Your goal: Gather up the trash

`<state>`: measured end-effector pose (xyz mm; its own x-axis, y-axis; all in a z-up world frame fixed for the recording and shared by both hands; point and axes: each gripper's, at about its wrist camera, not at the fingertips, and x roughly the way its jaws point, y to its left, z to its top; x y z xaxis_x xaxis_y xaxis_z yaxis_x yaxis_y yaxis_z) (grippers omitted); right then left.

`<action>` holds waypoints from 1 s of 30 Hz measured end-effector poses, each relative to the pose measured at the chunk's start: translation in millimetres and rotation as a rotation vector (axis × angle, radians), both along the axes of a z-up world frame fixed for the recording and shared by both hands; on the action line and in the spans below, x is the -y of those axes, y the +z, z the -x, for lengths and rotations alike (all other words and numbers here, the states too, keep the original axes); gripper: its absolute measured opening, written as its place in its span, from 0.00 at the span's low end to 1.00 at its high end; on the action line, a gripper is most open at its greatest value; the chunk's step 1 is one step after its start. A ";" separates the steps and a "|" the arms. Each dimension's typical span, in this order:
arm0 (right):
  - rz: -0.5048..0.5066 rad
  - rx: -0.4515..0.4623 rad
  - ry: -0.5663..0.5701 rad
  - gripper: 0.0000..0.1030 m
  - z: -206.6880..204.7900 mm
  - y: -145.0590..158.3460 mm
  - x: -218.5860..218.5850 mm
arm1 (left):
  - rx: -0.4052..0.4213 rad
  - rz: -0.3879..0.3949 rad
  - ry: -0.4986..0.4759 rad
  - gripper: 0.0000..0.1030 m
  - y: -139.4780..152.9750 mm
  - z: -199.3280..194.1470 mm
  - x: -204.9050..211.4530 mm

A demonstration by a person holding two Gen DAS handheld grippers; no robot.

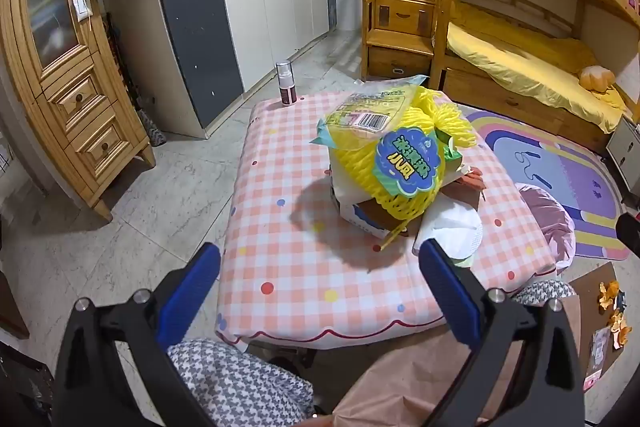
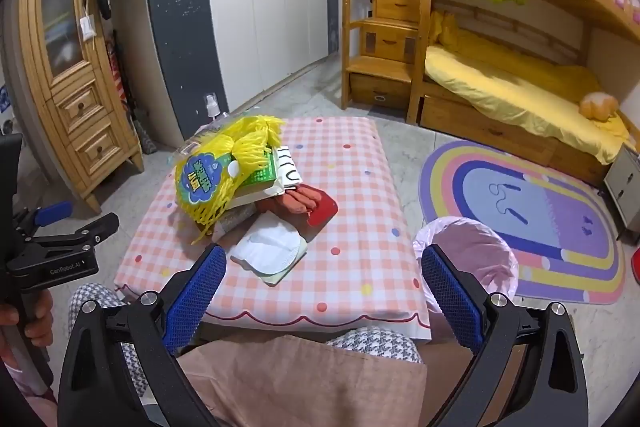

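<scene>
both grippers are tilting downward over the near edge of a low table (image 1: pixel 304 267) covered in a pink checked cloth, held above the person's lap. in the right wrist view a hand (image 2: pixel 28 319) is gripping the handle of the left gripper (image 1: pixel 320 271), which is sitting well to the left of the right gripper (image 2: pixel 324 271).

a bin (image 2: pixel 472 251) lined with a pink bag is standing on the floor just beside the table's right edge; what is inside it cannot be told.

the trash is lying heaped in the middle of the table: a yellow net bag (image 1: pixel 400 163) with a blue label is resting on a cardboard box (image 1: pixel 368 219), with red wrappers (image 2: pixel 308 205) and a white paper plate (image 2: pixel 272 247) beside it.

both grippers are standing fully spread, empty, touching nothing.
</scene>
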<state>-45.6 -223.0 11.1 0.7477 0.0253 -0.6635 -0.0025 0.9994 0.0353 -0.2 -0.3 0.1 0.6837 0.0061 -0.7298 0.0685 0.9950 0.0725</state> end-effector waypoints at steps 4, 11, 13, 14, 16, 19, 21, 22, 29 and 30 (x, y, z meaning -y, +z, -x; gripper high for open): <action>-0.007 -0.001 -0.001 0.94 -1.0 -2.3 1.0 | -0.002 0.003 -0.001 0.94 0.5 0.5 -0.4; -0.004 0.003 -0.006 0.94 -0.9 -6.2 0.4 | -0.004 -0.003 -0.002 0.94 -0.1 0.5 -0.5; -0.005 0.003 -0.008 0.94 -1.5 -7.1 3.2 | -0.005 -0.001 -0.001 0.94 0.3 1.2 -0.8; -0.005 0.003 -0.008 0.94 -1.5 -7.2 3.3 | -0.006 -0.002 -0.002 0.94 -1.0 1.7 -0.8; -0.005 0.004 -0.007 0.94 -1.7 -6.4 2.7 | -0.007 -0.002 -0.002 0.94 -1.3 1.5 -0.6; -0.006 0.003 -0.007 0.94 -1.2 -7.1 3.0 | -0.008 -0.002 -0.001 0.94 -1.4 1.4 -0.7; -0.005 0.003 -0.008 0.94 -1.3 -7.3 2.4 | -0.009 -0.003 -0.001 0.94 -1.3 1.2 -0.6; -0.005 0.004 -0.006 0.94 -0.7 -8.1 2.8 | -0.009 -0.002 -0.002 0.94 -1.2 1.3 -0.8; -0.006 0.003 -0.007 0.94 -2.1 -5.8 3.2 | -0.011 -0.003 -0.004 0.94 -3.1 0.7 0.7; -0.006 0.002 -0.007 0.94 -2.3 -5.6 3.1 | -0.011 -0.003 -0.004 0.94 -3.3 0.8 0.6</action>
<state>-43.3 -226.1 5.5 0.7495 0.0237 -0.6615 0.0049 0.9991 0.0413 -1.0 -0.9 -3.2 0.6757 0.0055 -0.7372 0.0731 0.9946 0.0743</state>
